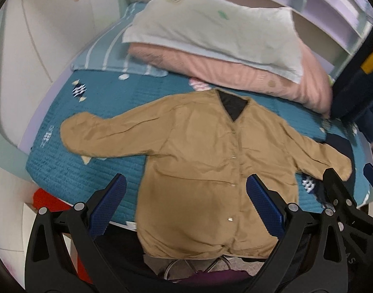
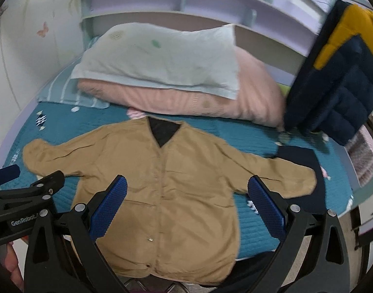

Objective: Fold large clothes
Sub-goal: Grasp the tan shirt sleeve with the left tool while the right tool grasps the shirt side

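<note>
Both grippers' jaws wide apart over tan jacket (image 1: 198, 171) w/ sleeves spread

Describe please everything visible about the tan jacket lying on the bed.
The tan button-front jacket lies flat, front side up, on the teal quilted bedspread. Thin, slightly wrinkled fabric; V-neck showing black quilted lining; small snaps down the closed front. Both sleeves are spread sideways, and the hem hangs over the bed edge. One cuff rests on a dark navy cloth. Neither gripper touches it.
</note>
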A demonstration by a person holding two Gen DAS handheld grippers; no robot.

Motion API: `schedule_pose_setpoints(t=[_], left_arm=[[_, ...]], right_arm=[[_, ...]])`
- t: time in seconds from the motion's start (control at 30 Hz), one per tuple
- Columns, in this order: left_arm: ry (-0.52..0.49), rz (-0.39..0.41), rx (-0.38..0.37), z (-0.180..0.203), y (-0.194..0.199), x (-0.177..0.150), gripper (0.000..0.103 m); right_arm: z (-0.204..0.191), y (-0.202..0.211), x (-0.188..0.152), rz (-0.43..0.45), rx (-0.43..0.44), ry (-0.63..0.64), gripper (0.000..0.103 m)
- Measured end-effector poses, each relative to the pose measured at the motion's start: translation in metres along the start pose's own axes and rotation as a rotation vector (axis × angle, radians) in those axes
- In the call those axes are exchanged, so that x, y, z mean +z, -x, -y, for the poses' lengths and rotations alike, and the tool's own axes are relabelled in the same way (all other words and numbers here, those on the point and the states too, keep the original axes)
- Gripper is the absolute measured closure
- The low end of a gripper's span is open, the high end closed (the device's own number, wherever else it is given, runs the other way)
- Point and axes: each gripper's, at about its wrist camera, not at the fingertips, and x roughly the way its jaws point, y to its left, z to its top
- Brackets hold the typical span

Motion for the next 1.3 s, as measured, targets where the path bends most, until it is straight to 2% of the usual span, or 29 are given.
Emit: schedule_pose_setpoints(t=[0.13,0.2,0.4,0.5,0.53,0.6,0.63,0.7,0.77,0.8,0.83,0.9,1.0,1.07,1.2,1.27,1.3], left_arm=[[0.050,-0.042,0.037,-0.034,-0.025,0.006,0.005],[0.081,-0.070,0.047,-0.057,-0.039,0.010,0.005],[0.163,-0.098,0.124,-0.126,-0.076,0.020,0.005],[0.221,-0.093,0.194,-0.172,-0.096,0.028,0.005],[0.248,-0.089,0.224,-0.192,-0.104,0.031,0.005],[0.287,-0.096,0.244,-0.219,-0.112,0.035,0.005],[0.323,-0.098,0.246,-0.237,-0.118,0.036,0.005],[0.372,-0.095,0.245,-0.263,-0.125,0.036,0.005],[0.432,-0.087,0.263,-0.291,-0.131,0.036,0.004],[0.452,-0.095,0.275,-0.300,-0.134,0.035,0.004],[0.480,-0.115,0.293,-0.314,-0.139,0.034,0.004],[0.511,-0.132,0.299,-0.330,-0.147,0.031,0.004],[0.549,-0.171,0.312,-0.354,-0.161,0.026,0.004],[0.567,-0.189,0.300,-0.364,-0.171,0.023,0.004],[0.593,-0.187,0.243,-0.380,-0.188,0.017,0.004],[0.604,-0.137,0.191,-0.385,-0.199,0.016,0.004],[0.614,-0.122,0.173,-0.390,-0.206,0.016,0.004]], right_arm=[[-0.030,-0.026,0.010,-0.041,0.092,0.024,0.007],[-0.048,-0.045,0.017,-0.060,0.165,0.037,0.007],[-0.097,-0.095,0.034,-0.102,0.257,0.084,0.007],[-0.118,-0.131,0.042,-0.129,0.279,0.074,0.009],[-0.122,-0.140,0.044,-0.129,0.293,0.070,0.012],[-0.136,-0.167,0.049,-0.142,0.339,0.082,0.033],[-0.142,-0.177,0.050,-0.154,0.339,0.085,0.038],[-0.152,-0.199,0.052,-0.189,0.363,0.072,0.063],[-0.162,-0.221,0.053,-0.230,0.423,0.069,0.074],[-0.167,-0.229,0.053,-0.260,0.420,0.066,0.081],[-0.170,-0.238,0.052,-0.300,0.428,0.053,0.082],[-0.178,-0.260,0.049,-0.376,0.498,0.021,0.086],[-0.194,-0.292,0.040,-0.467,0.482,0.035,0.095],[-0.203,-0.310,0.032,-0.510,0.491,0.037,0.095],[-0.217,-0.360,0.007,-0.595,0.487,0.023,0.098],[-0.206,-0.370,0.008,-0.582,0.558,-0.075,0.099],[-0.199,-0.374,0.009,-0.605,0.587,-0.127,0.099]])
